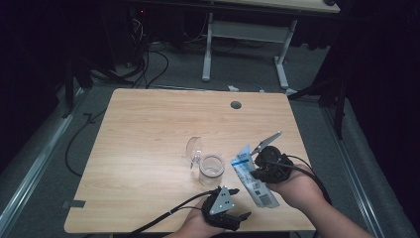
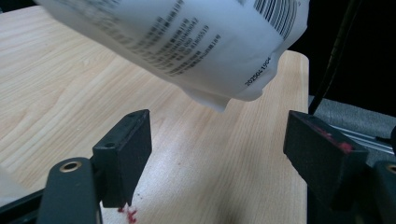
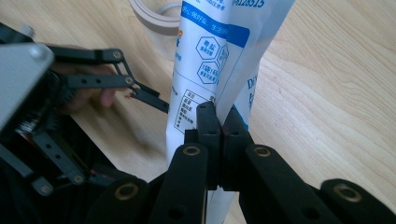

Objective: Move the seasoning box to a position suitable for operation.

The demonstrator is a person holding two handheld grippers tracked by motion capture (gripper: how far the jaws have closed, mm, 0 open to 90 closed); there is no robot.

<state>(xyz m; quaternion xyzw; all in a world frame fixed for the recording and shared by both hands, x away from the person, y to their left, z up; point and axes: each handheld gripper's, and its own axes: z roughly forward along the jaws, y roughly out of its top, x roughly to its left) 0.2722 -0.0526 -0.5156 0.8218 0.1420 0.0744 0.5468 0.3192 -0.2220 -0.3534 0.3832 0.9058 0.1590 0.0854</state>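
Note:
A white and blue printed bag (image 1: 247, 166) hangs tilted over the table's near right part. My right gripper (image 1: 256, 174) is shut on it, its jaws pinching the bag's middle fold (image 3: 219, 60) at the right gripper (image 3: 222, 122). To its left, on the table, stands a clear plastic cup (image 1: 211, 170). A clear lid (image 1: 194, 148) leans just behind the cup. My left gripper (image 1: 239, 203) is at the near edge below the bag and stands open. In the left gripper view the bag's lower corner (image 2: 210, 46) hangs above and beyond the left gripper (image 2: 219, 135), with nothing between the jaws.
The wooden table (image 1: 148, 129) has a round cable hole (image 1: 236, 105) near its far edge. A small red smear (image 2: 128, 213) marks the wood by the left jaw. Cables lie on the floor to the left, and a white desk frame (image 1: 208, 44) stands behind the table.

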